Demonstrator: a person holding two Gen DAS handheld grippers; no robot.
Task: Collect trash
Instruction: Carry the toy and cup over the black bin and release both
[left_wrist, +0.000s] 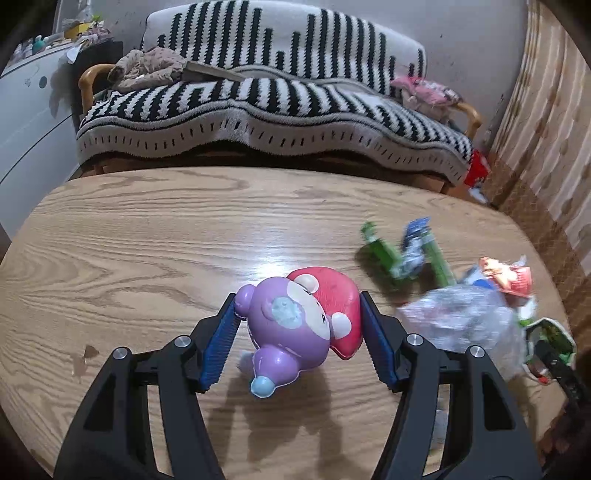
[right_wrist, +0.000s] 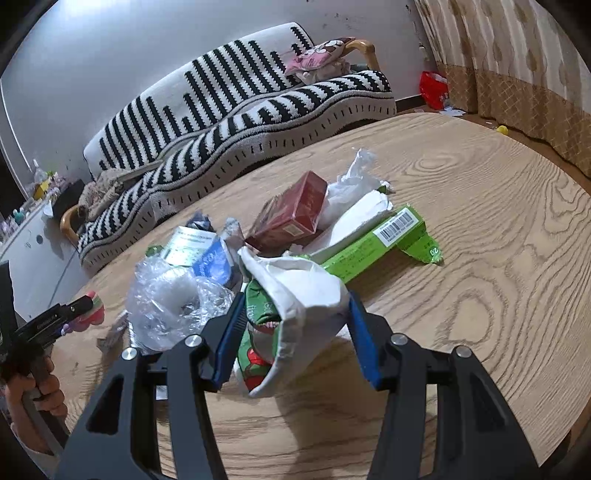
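Claws (left_wrist: 297, 332) (right_wrist: 293, 332) over wooden table (left_wrist: 147, 240)

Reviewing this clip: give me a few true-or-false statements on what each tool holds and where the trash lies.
1. The left tool grips a purple and red plastic animal toy. True.
2. The right tool is shut on nothing. False: it holds a white-and-green crumpled wrapper.
3. A dark red cardboard box lies in the trash pile on the wooden table. True.
4. The long green carton with a barcode stands upright. False: it lies flat.
5. The striped sofa is red. False: black and white.
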